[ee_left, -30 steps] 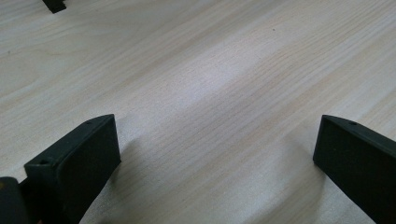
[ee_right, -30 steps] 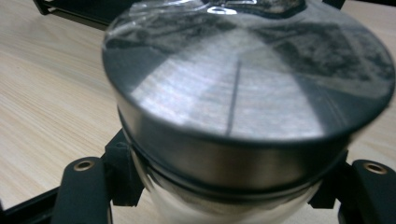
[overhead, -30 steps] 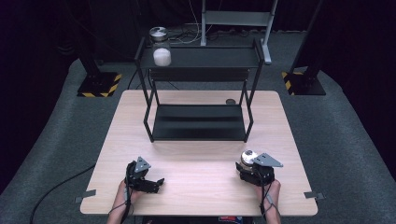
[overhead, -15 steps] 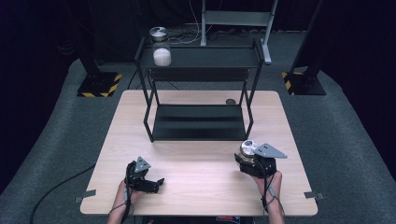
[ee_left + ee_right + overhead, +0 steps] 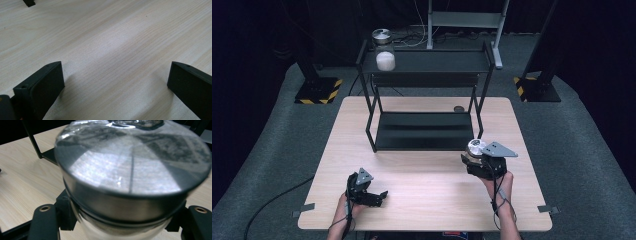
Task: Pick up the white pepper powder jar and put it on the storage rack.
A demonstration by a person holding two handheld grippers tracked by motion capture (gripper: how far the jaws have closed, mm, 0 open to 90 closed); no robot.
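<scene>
My right gripper (image 5: 478,161) is shut on a glass jar (image 5: 474,148) with a shiny metal lid (image 5: 130,170), held just above the table's right side, in front of the black rack's right leg. In the right gripper view the lid looms close and the black fingers (image 5: 45,220) clasp the glass below it. Near the front left edge, my left gripper (image 5: 380,196) lies low on the wooden table (image 5: 422,175), wide open. Its fingertips (image 5: 40,82) have bare wood between them.
A black two-tier rack (image 5: 427,131) stands at the table's far middle. A second jar (image 5: 385,56) with white contents sits at the left of the rack's top shelf. A small dark disc (image 5: 458,108) lies on the table behind the rack's right leg.
My right gripper has risen with the jar and drifted slightly toward the rack. The left gripper has stayed where it was.
</scene>
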